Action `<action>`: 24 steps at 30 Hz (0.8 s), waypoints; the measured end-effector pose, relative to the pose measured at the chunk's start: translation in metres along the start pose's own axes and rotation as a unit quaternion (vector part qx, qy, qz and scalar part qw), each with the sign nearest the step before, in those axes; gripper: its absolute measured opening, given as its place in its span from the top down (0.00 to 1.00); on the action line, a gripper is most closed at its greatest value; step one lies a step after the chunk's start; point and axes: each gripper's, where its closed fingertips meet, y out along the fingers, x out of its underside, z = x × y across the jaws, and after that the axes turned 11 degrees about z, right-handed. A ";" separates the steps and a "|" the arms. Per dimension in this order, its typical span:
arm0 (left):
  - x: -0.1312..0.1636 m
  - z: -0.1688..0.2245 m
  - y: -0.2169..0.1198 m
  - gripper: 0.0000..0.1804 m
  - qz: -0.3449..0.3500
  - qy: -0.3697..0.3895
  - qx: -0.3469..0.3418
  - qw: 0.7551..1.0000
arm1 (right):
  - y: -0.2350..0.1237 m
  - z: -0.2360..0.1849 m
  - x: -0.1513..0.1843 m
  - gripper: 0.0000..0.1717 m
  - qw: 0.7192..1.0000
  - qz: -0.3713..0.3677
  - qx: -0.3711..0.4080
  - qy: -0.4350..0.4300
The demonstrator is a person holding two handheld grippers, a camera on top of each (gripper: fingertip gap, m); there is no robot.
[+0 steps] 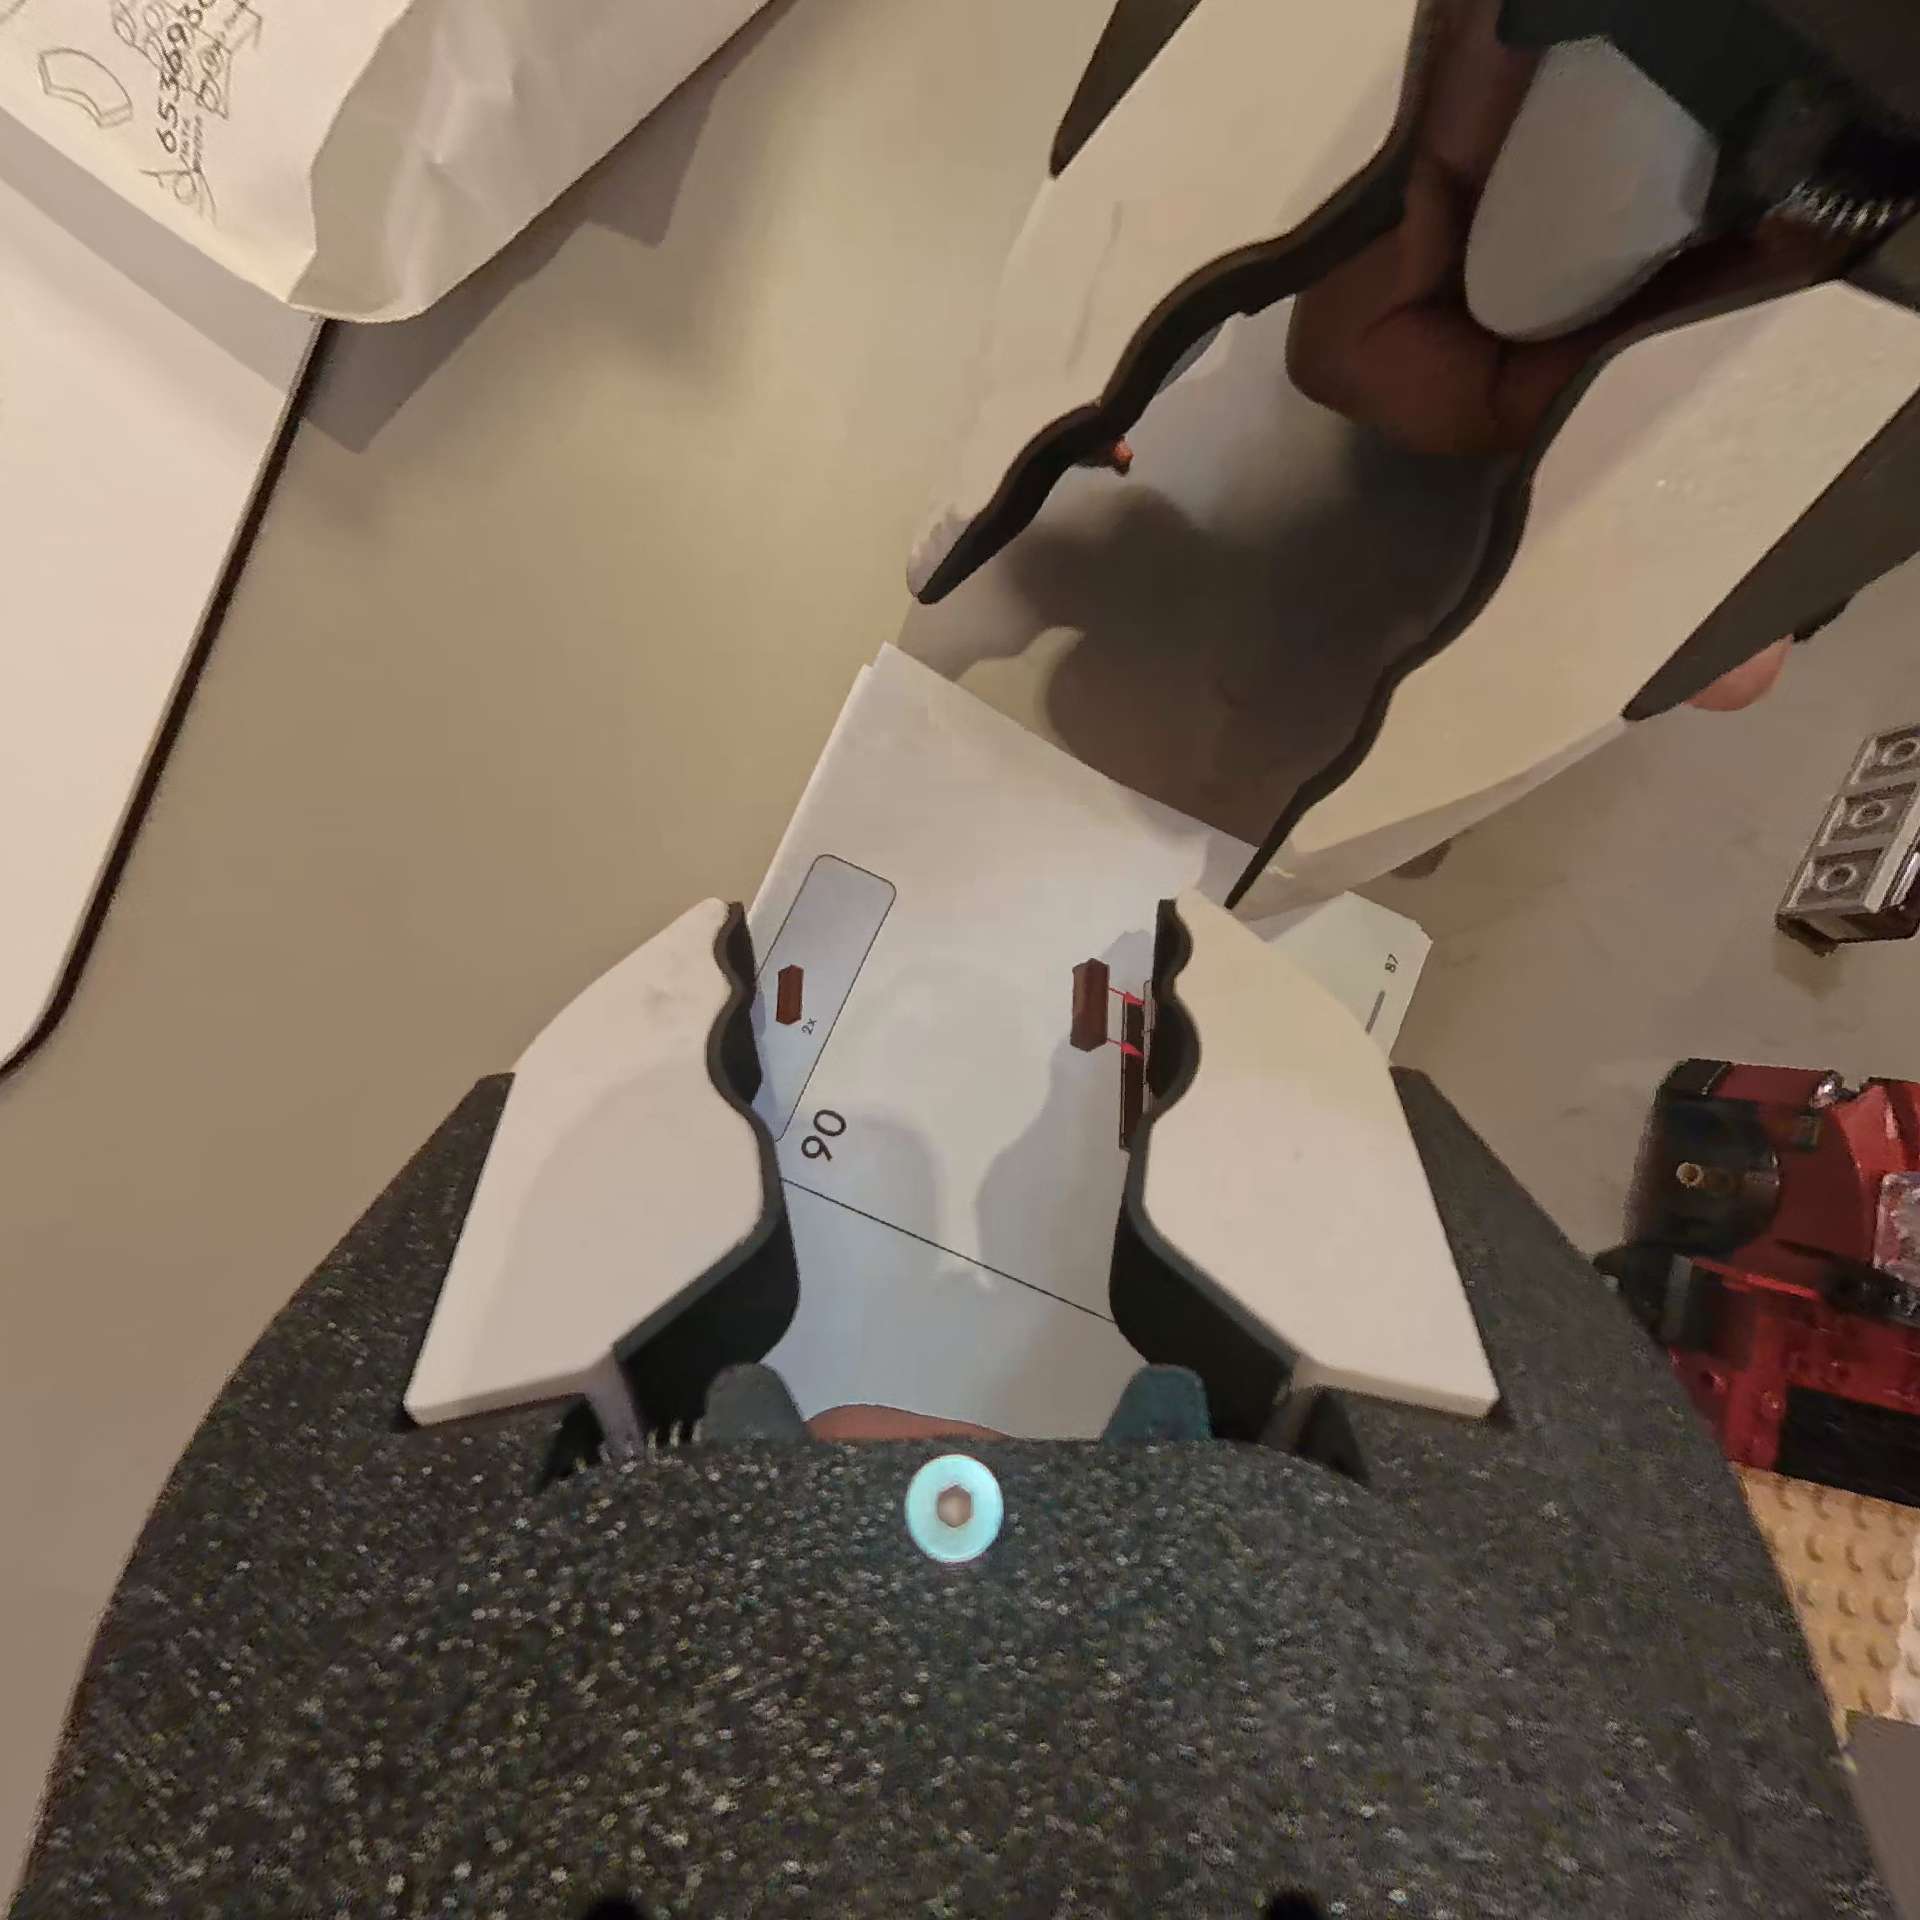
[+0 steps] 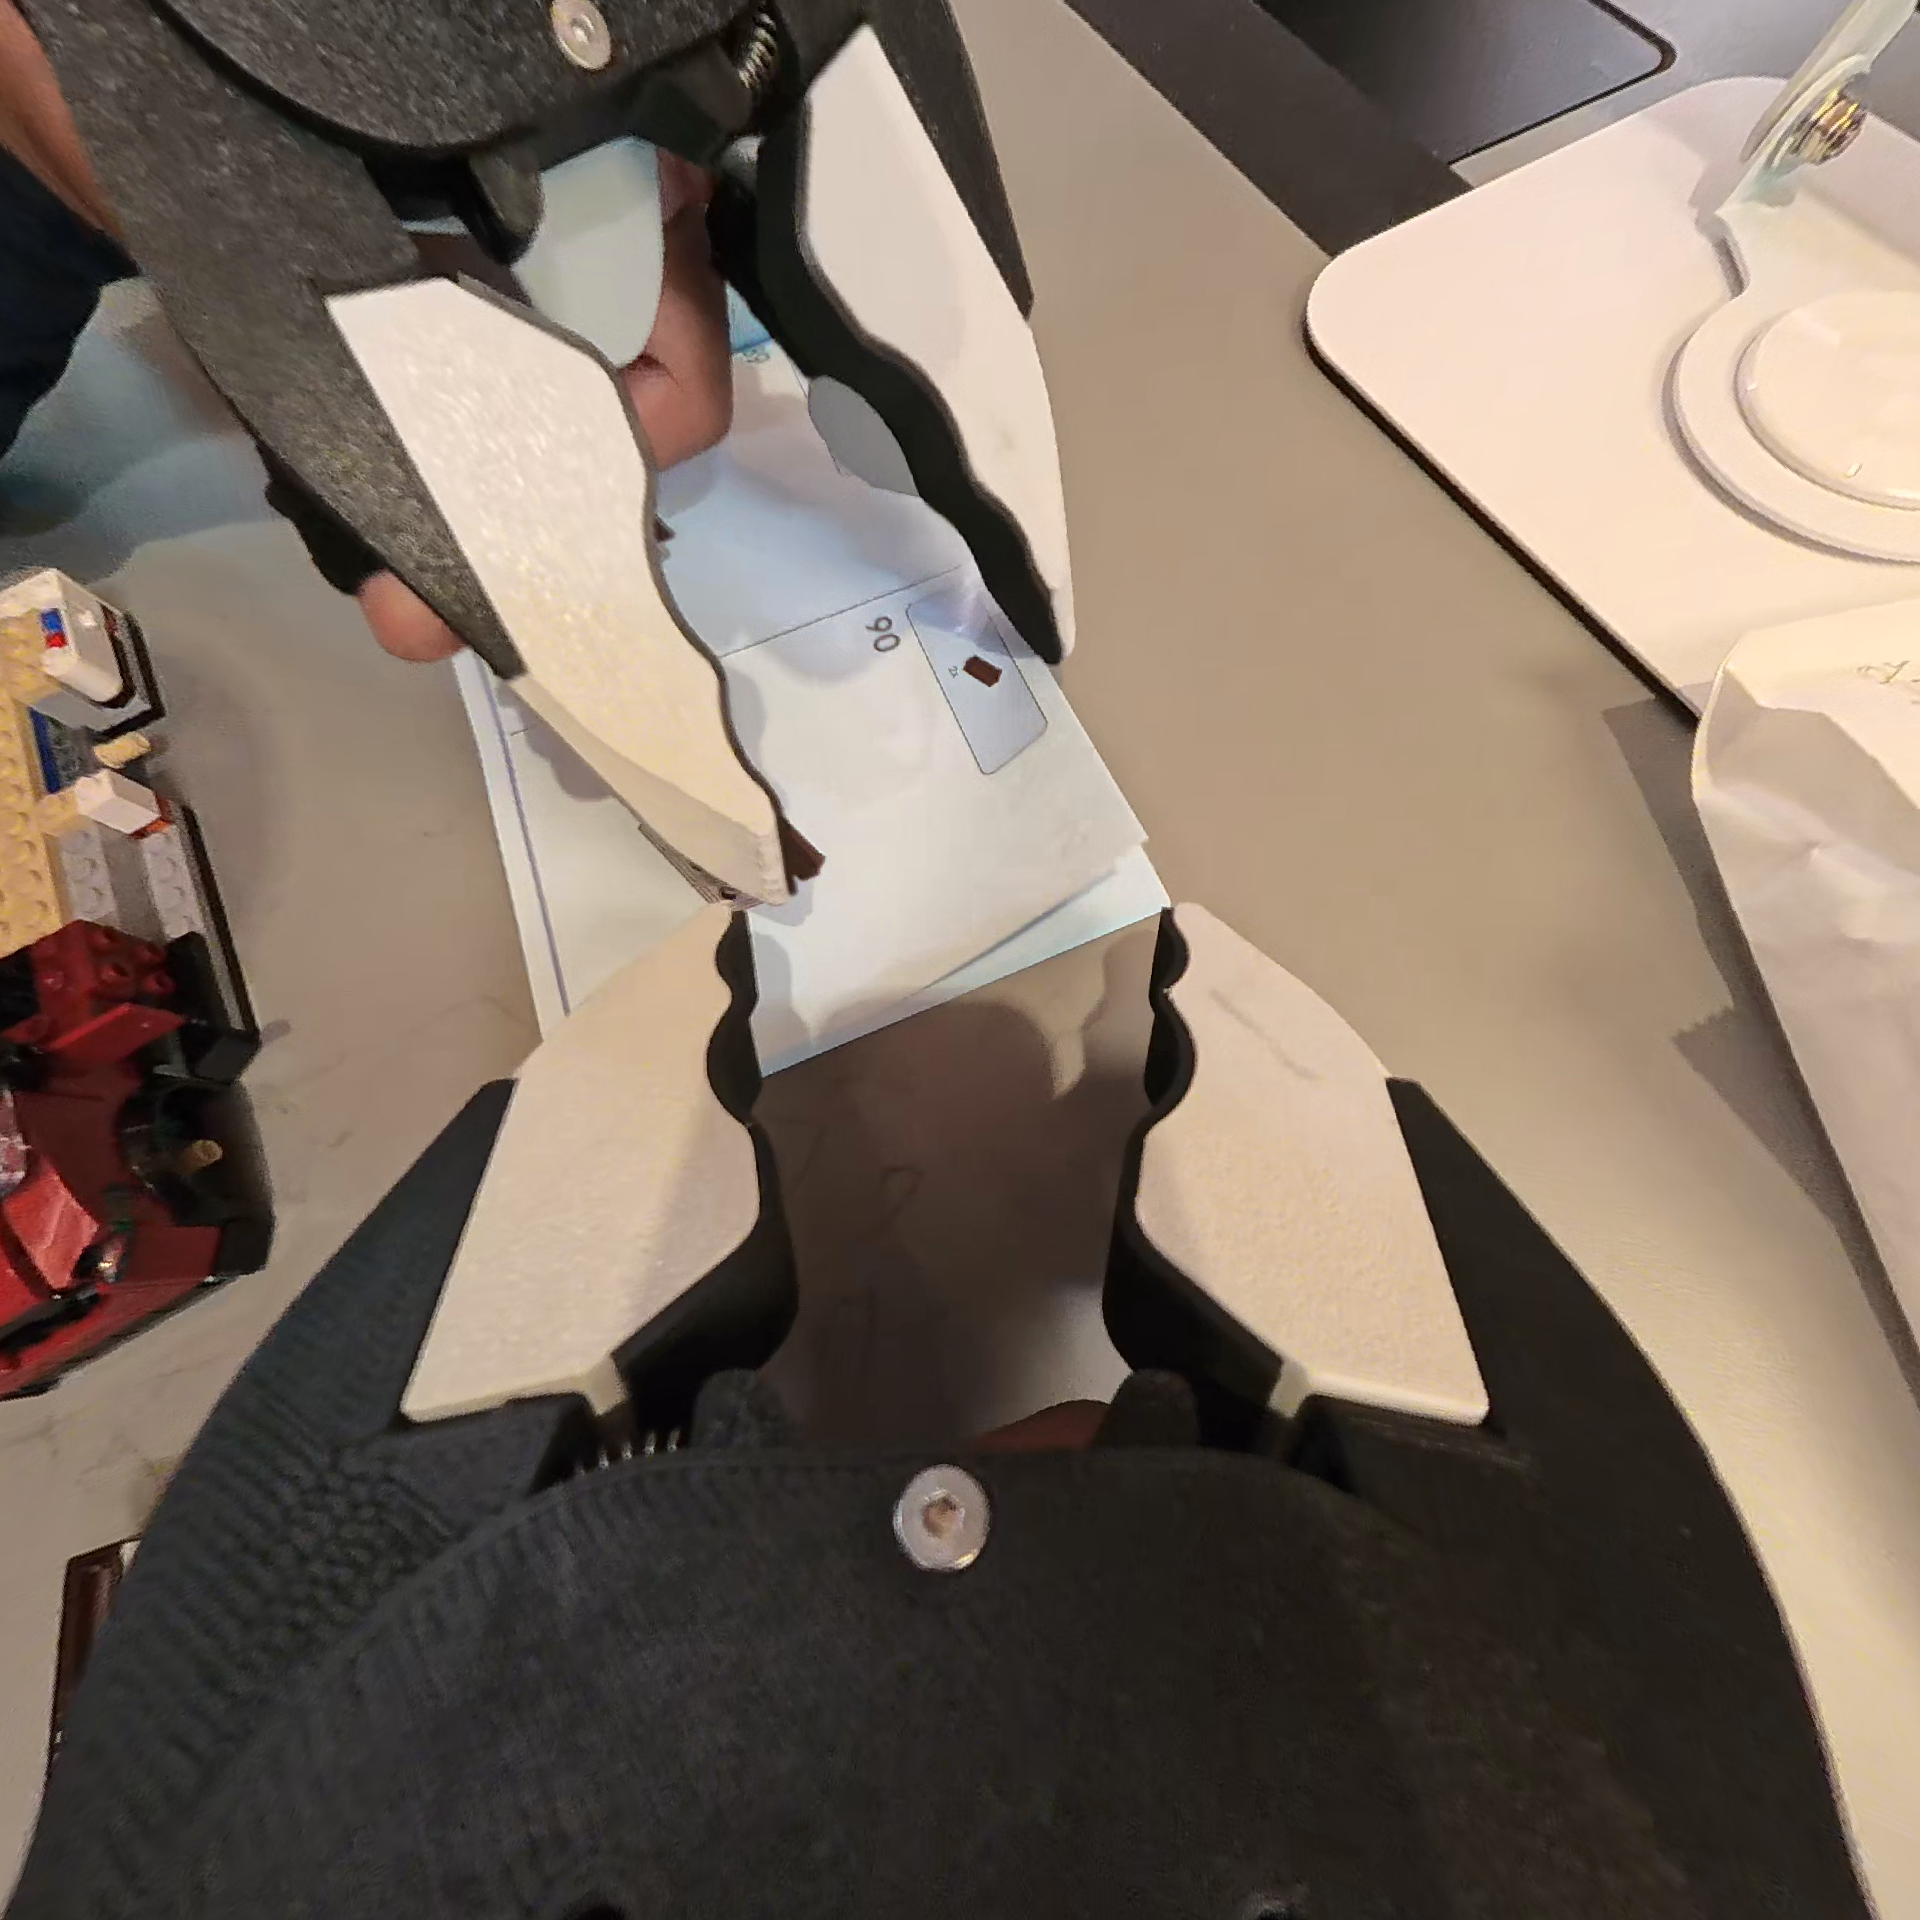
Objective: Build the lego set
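- Hovering over the open booklet (image 1: 966,831), your left tool (image 1: 945,925) has its jaws well apart with nothing between them. Only the printed page shows in the gap.
- Facing it from the far side, your right tool (image 1: 1081,743) is spread wide too and grips nothing. In its own view its tips hang over the booklet's near edge and the bare counter (image 2: 1351,727).
- Both tools point at the same page from opposite ends, so the page lies between them, flat on the counter. Neither pad looks pressed on the paper, though I can't rule out a light touch.
- The brown brick beside your left tool's finger appears to be printed on the page, not a loose piece.
- The red brick model (image 1: 1787,1299) sits just right of the booklet in the left view, probably kept within reach.
- The paper bag (image 1: 343,156) lies far left, well clear of both tools.
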 end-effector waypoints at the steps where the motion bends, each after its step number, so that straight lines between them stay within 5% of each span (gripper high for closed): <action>1: 0.000 0.000 -0.001 0.59 0.000 0.002 0.000 1.000 | 0.000 0.000 0.000 0.57 1.000 -0.001 -0.001 0.000; 24: -0.019 -0.005 -0.014 0.62 0.055 -0.027 -0.039 0.997 | 0.009 -0.033 0.002 0.61 0.997 -0.015 -0.050 -0.049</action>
